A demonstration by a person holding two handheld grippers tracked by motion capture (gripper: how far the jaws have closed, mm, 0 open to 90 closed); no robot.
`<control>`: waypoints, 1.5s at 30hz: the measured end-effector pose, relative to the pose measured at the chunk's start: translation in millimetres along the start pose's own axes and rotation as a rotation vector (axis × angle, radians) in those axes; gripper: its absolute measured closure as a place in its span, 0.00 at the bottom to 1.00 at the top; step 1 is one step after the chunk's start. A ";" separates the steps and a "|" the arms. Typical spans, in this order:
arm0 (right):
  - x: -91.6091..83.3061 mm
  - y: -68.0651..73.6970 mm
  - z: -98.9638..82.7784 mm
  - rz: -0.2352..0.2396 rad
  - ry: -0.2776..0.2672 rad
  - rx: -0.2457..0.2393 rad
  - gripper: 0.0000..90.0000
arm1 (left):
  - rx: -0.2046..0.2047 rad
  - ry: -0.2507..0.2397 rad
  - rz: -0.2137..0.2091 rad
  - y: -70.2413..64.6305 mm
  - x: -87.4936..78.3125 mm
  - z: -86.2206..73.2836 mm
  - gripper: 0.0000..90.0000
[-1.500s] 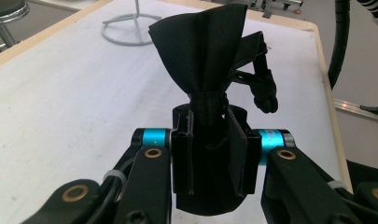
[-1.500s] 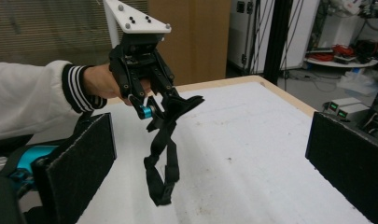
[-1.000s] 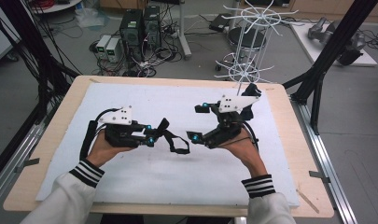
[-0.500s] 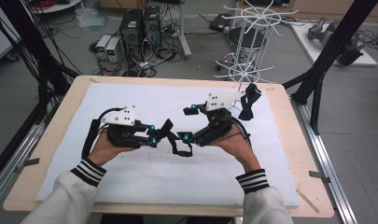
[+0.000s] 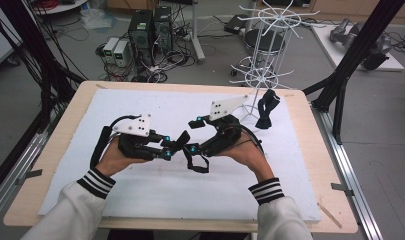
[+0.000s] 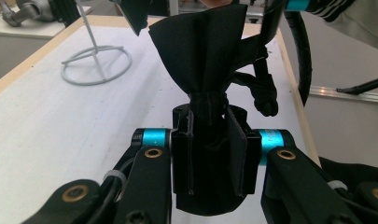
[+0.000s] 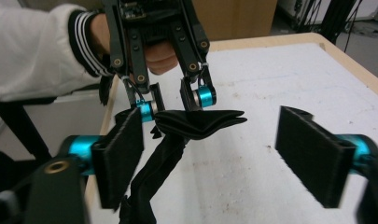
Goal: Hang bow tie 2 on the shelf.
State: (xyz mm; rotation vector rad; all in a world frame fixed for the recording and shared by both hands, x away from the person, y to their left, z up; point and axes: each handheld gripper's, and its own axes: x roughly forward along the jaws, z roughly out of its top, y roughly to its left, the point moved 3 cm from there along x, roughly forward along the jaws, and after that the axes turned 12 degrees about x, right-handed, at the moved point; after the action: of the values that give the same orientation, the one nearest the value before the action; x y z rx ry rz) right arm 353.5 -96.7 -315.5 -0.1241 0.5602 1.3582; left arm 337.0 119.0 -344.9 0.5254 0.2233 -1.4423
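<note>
Black fabric bow tie with a trailing strap (image 6: 200, 51) is held above the white padded table top (image 5: 155, 195), clamped at its knot between the pads of the left gripper (image 6: 209, 154), whose jaws are pressed fully together on the cloth. The right gripper (image 7: 224, 154) is brought up facing it; its jaws have just been closing, yet a wide gap is left and nothing is pinched, the bow's wing (image 7: 200, 121) lying ahead of and between the pads. The strap (image 7: 151, 177) hangs loose beneath. Farther off, a white wire display stand (image 5: 270, 50) is seen at the table's far edge, with a second black bow tie (image 5: 266, 107) beside its base. A miss is judged possible: the thin wing could fold away from the closing pads, or the dangling strap could be caught instead.
</note>
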 end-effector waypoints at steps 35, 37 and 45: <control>4.6 4.0 1.8 0.075 0.090 -0.005 0.81 | 0.056 0.048 0.003 -4.2 0.1 0.0 0.82; 4.1 4.4 2.0 0.065 0.096 -0.007 0.86 | 0.055 0.047 0.002 -4.1 0.0 0.0 0.82; 4.0 4.9 2.5 0.068 0.098 -0.011 0.92 | 0.036 0.031 0.004 -2.3 0.3 -1.2 0.81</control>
State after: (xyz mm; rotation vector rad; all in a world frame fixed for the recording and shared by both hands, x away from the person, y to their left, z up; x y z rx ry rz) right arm 350.0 -91.1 -314.0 -0.1827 0.6438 1.4272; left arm 334.9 119.2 -346.5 0.5781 0.2211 -1.4374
